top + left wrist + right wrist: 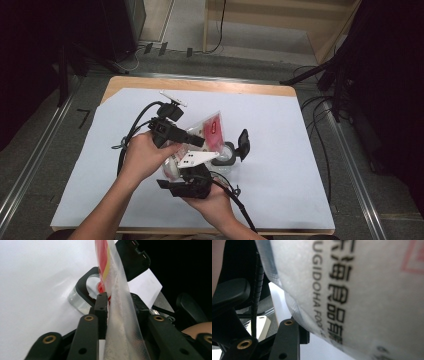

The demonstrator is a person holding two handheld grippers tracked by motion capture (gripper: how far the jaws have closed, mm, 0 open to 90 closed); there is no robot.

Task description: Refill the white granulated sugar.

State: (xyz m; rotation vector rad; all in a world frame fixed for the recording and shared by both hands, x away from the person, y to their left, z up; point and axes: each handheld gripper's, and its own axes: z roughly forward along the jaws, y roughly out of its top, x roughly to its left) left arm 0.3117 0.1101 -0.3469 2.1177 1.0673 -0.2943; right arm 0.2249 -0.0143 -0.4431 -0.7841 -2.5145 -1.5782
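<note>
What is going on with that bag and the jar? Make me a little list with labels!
bag: clear plastic bag of white powder, red label, printed text
left claw: shut on the bag's edge
right claw: low beside the bag; its grip cannot be told
jar: clear glass jar on the table, black flip lid open
bag position: held above the jar, over its mouth
table: covered with white sheet
likely work: pouring powder into the jar
</note>
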